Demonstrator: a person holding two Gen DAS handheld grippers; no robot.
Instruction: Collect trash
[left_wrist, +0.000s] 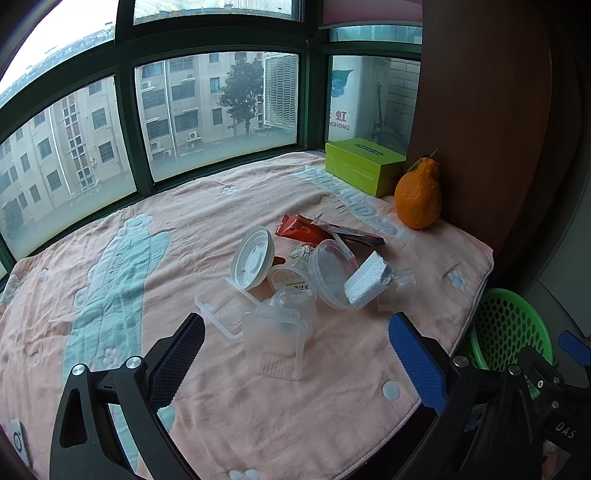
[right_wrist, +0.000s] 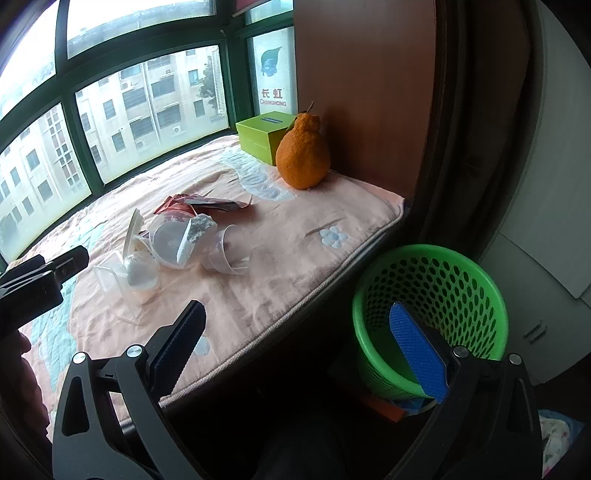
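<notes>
A heap of trash lies mid-blanket: clear plastic trays (left_wrist: 275, 341), a white lid (left_wrist: 253, 256), a round clear tub (left_wrist: 330, 273), a white foam block (left_wrist: 365, 282), a red wrapper (left_wrist: 297, 230). In the right wrist view the same heap shows, with the foam block (right_wrist: 194, 236) and a tipped clear cup (right_wrist: 227, 254). My left gripper (left_wrist: 297, 365) is open, its fingers either side of the nearest tray and just short of it. My right gripper (right_wrist: 299, 343) is open and holds nothing, hanging off the bed's edge beside the green basket (right_wrist: 443, 295).
An orange citrus fruit (left_wrist: 419, 197) and a lime-green box (left_wrist: 364, 170) sit at the far right corner by the brown wall panel. The pink blanket (left_wrist: 110, 295) covers a window ledge; windows run along the back. The green basket (left_wrist: 509, 328) stands on the floor below the blanket's right edge.
</notes>
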